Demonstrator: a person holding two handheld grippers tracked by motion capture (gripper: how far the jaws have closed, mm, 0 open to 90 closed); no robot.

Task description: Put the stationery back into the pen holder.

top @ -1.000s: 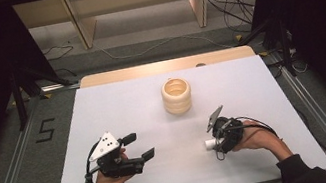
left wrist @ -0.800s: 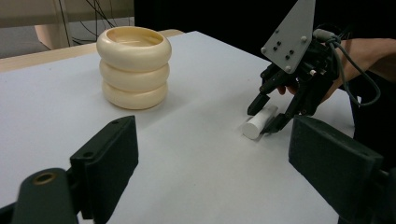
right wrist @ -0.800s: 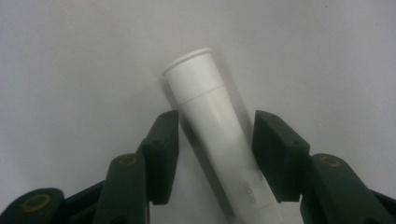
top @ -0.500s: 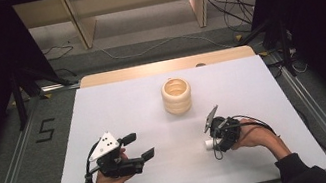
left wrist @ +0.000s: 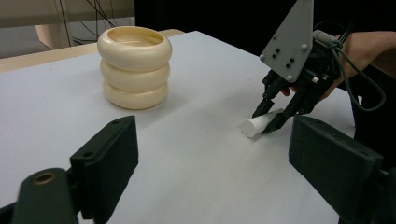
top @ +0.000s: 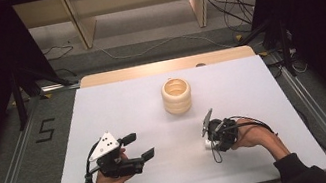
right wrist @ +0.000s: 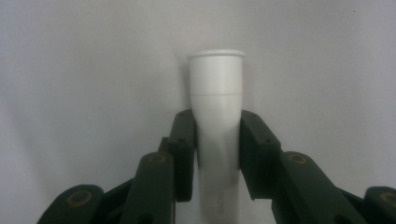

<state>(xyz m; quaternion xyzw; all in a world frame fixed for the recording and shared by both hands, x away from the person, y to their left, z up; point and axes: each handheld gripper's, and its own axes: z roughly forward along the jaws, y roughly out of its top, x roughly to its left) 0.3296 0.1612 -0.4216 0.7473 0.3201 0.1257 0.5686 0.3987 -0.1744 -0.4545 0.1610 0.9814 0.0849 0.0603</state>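
The right tool (top: pixel 208 137) was low over the counter (top: pixel 117 104), at its near right part, and a white tube (right wrist: pixel 217 116) lay between its two jaws. In the right gripper view the jaws stood on both sides of the tube, about at its middle, and their pads touched its sides. The jaws had just been closing, so the grip was narrow and it was on the tube. The tube lay flat on the white counter, and its rimmed end pointed away from the tool. A thin line went around the tube a little below this rim. In the left gripper view the same tube (left wrist: pixel 259 123) was seen on the counter with the right tool (left wrist: pixel 275 114) coming down on it at a slant, and the grey plate (left wrist: pixel 289 42) of this tool stood up above the jaws. A hand (top: pixel 252 131) held the right tool from the right side.

The left tool (top: pixel 140 146) was at the near left part of the counter, held in the other hand (top: pixel 108 180). Its jaws were wide and nothing was between them. It pointed toward the right, well apart from the tube.

A cream pot (top: pixel 176 95) made like three stacked rings stood upright near the middle of the counter, farther from the person than both tools. It was near the tube but did not touch it.
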